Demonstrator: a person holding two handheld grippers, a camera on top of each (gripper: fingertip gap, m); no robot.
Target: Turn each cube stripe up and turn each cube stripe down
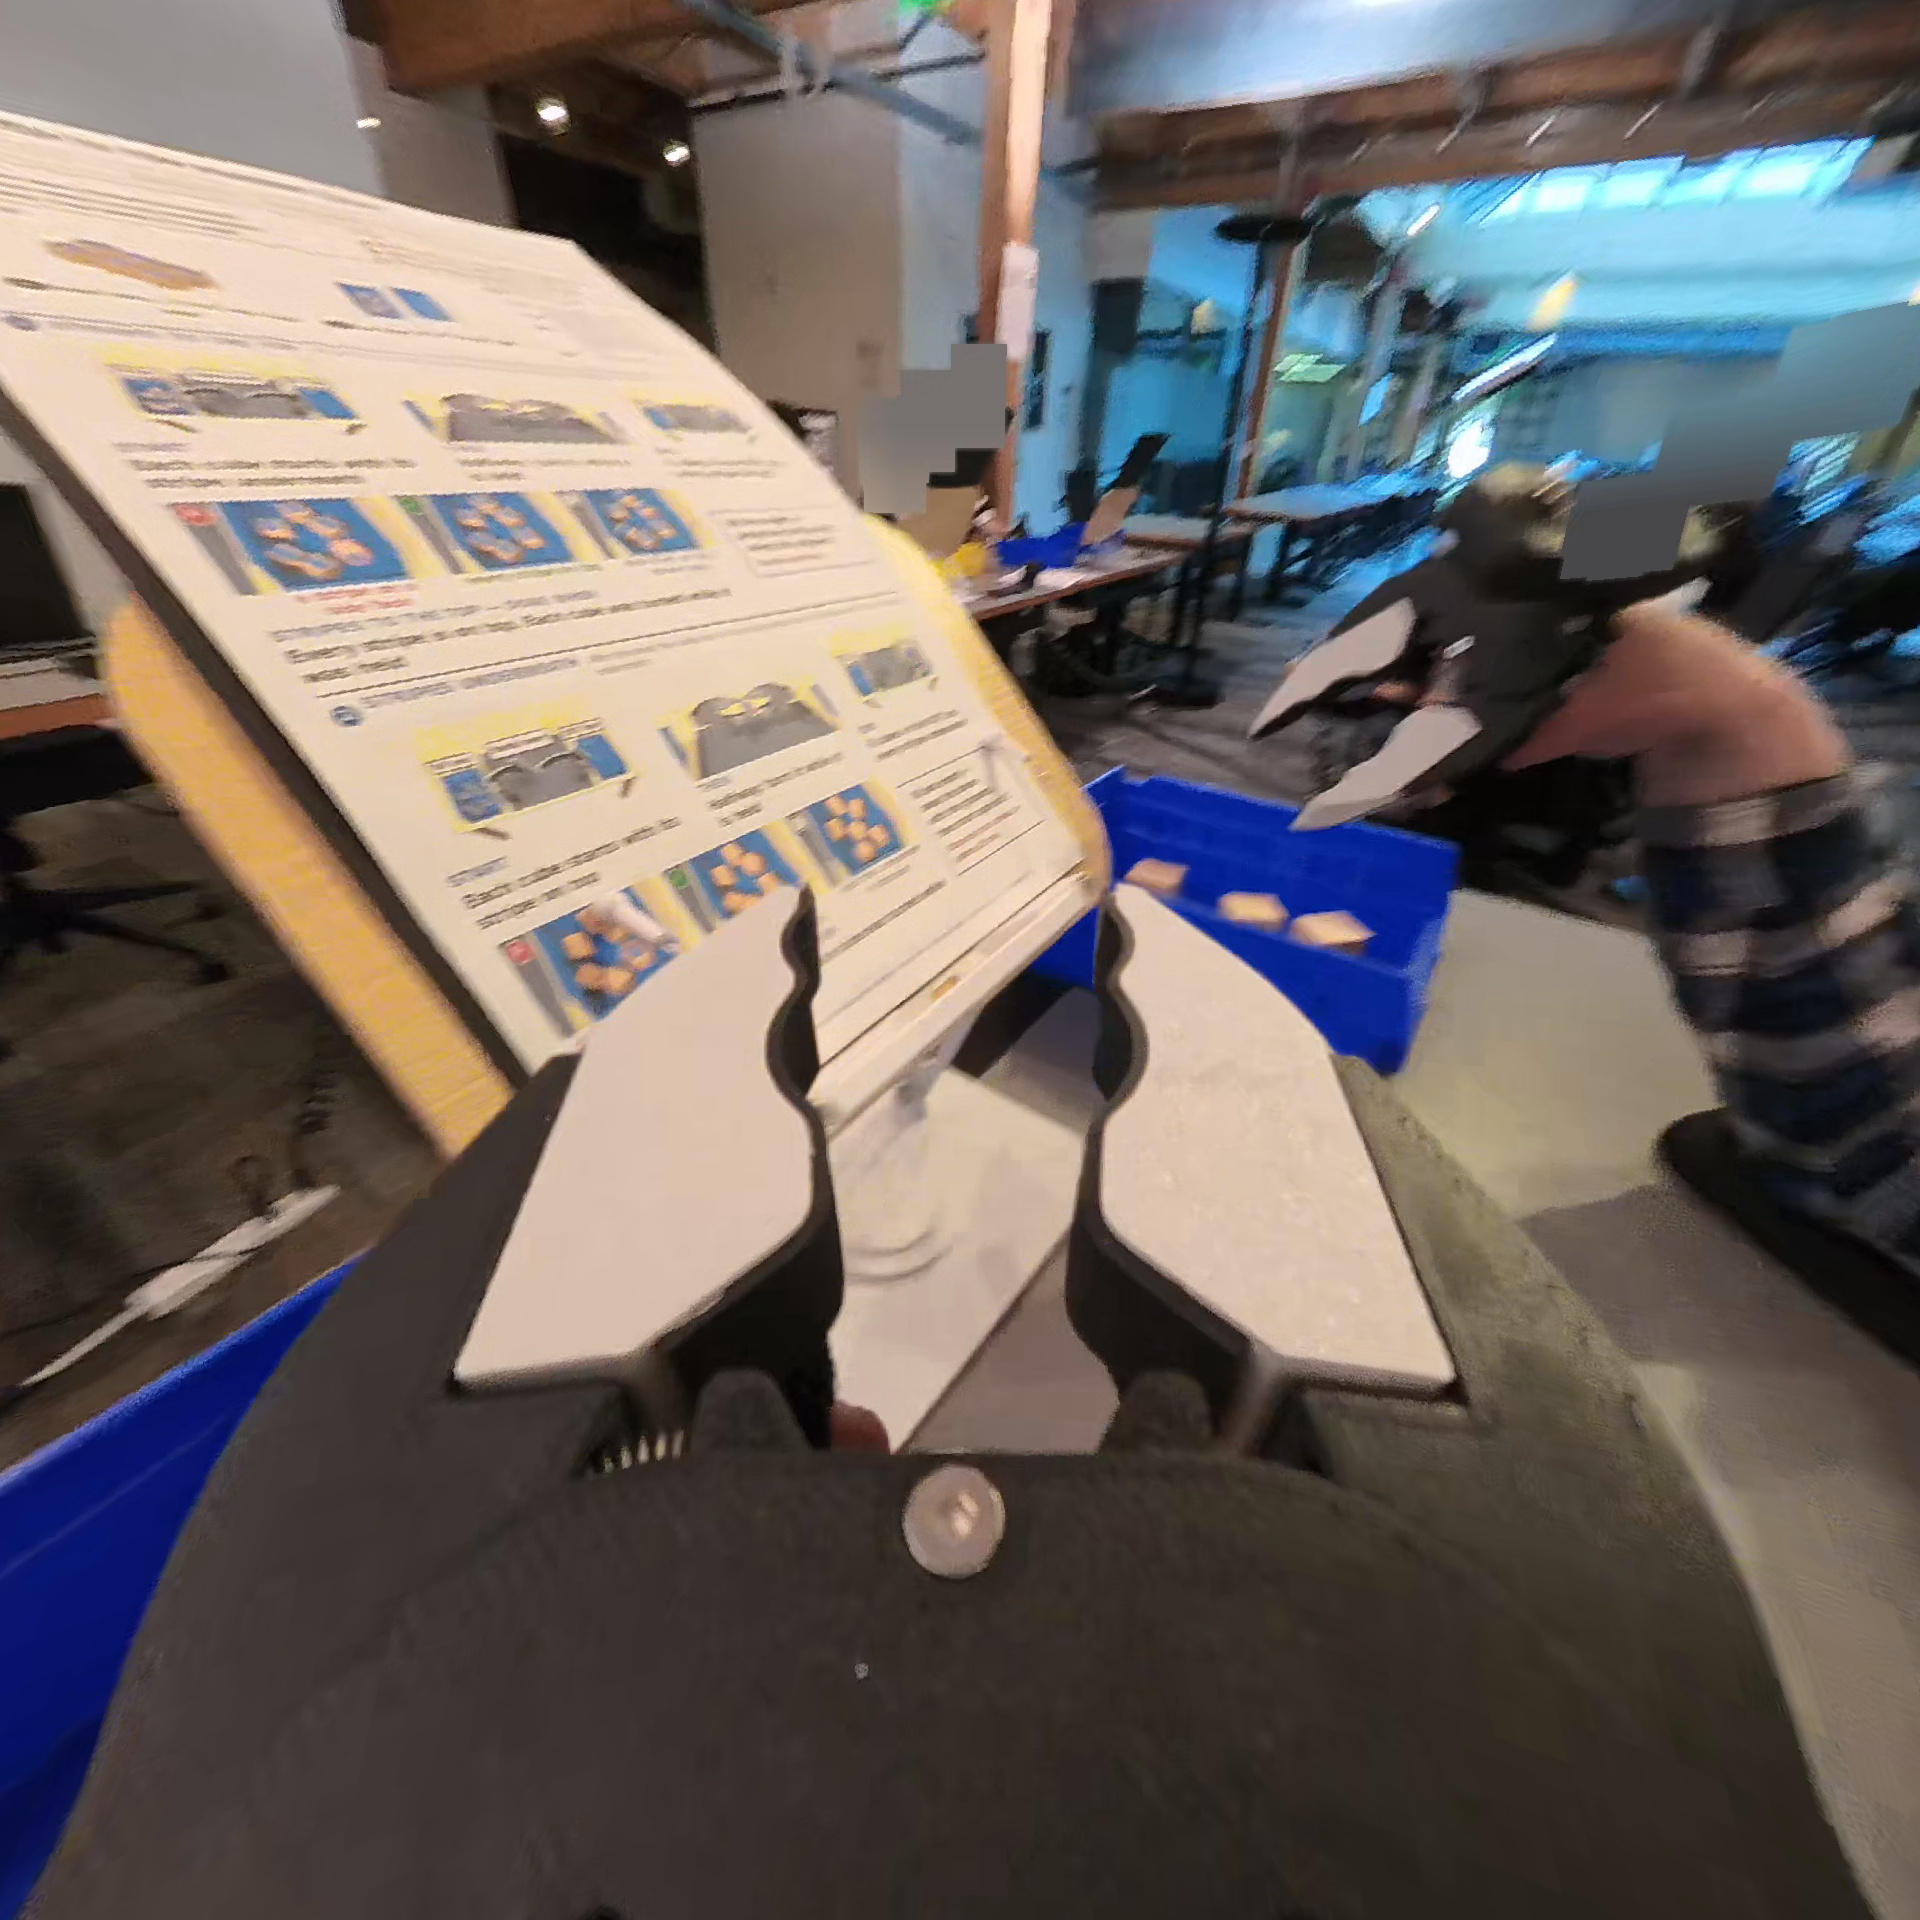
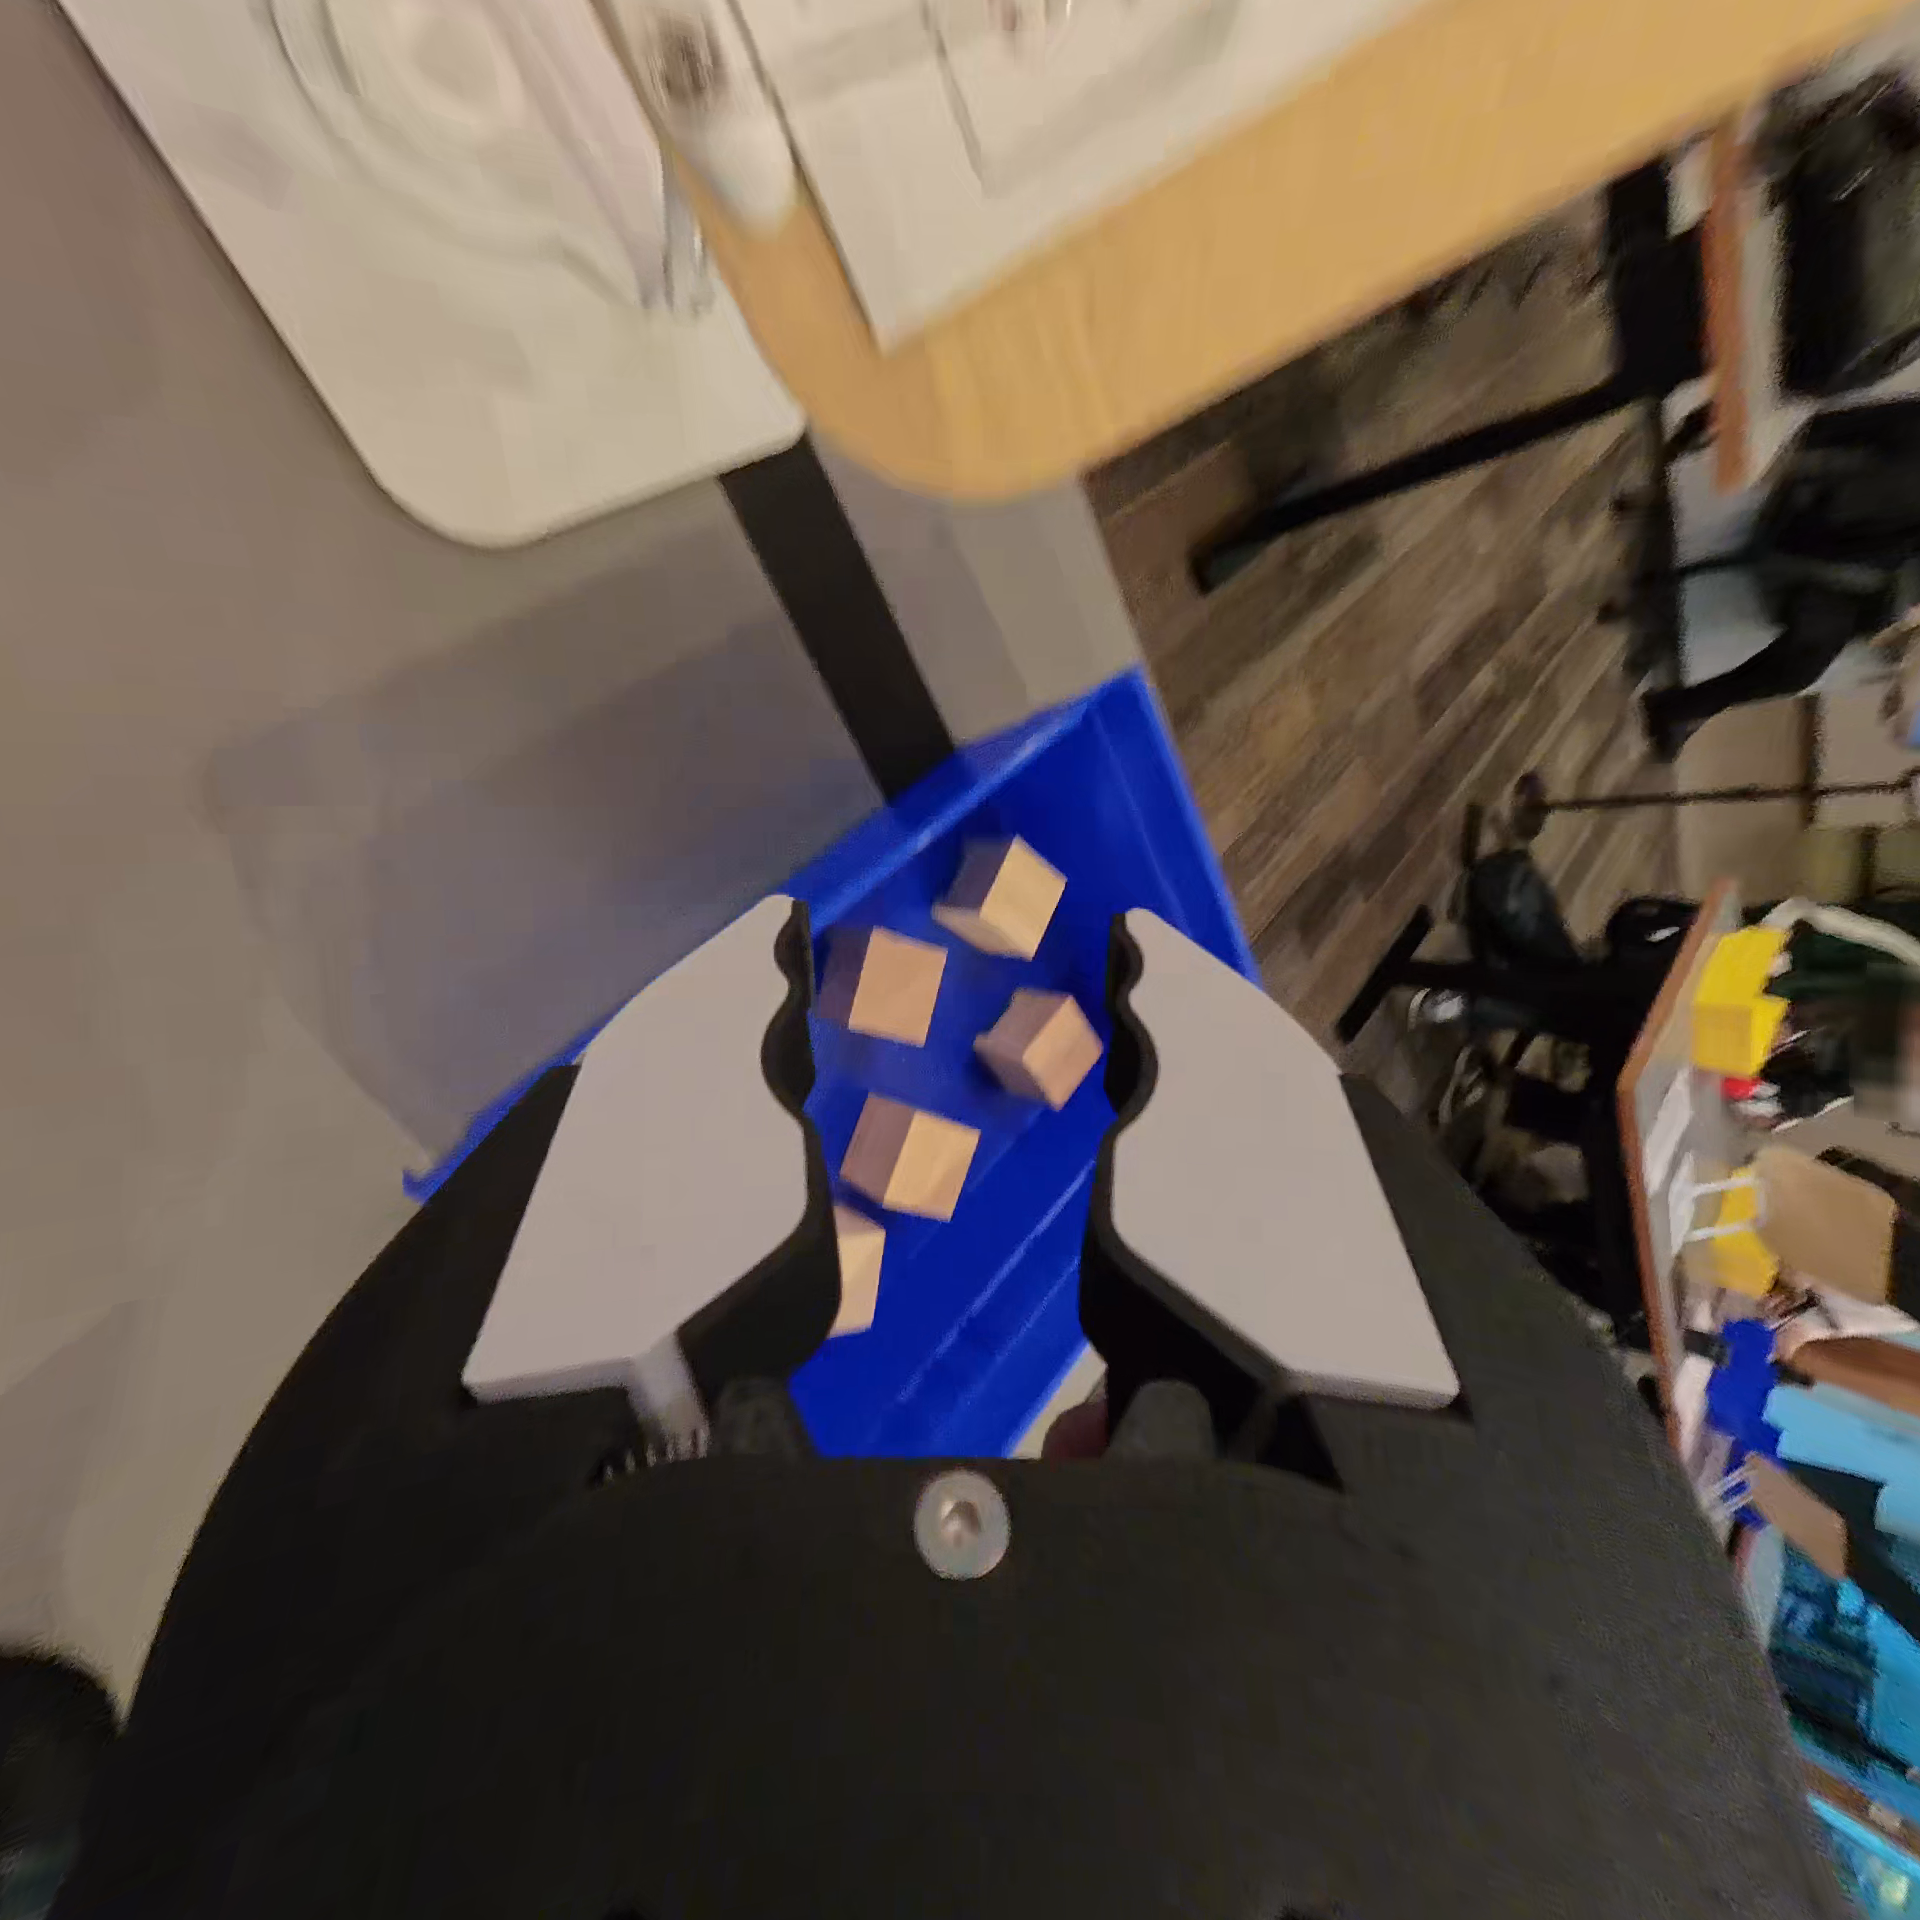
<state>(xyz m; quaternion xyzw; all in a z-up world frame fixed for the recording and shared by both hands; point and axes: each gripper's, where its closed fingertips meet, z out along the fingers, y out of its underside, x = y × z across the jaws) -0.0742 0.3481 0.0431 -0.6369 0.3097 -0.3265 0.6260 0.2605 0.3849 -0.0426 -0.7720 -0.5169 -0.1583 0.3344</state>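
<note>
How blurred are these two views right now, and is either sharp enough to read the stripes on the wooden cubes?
Left wrist view: instruction board and blue plastic bin smeared by motion; wide-angle bending at edges. Right wrist view: small wooden cubes streaked, dim, shadowed faces; stripes unreadable. Only each open hand-held gripper looks sharp.

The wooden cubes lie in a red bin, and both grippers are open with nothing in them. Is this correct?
Not quite: the bin holding the wooden cubes is blue, as the right wrist view shows. The rest stands: the left gripper and right gripper are open, holding nothing.

Tilted instruction sheet (image 1: pixel 499 582), cluttered tables (image 2: pixel 1766 1195)
</note>
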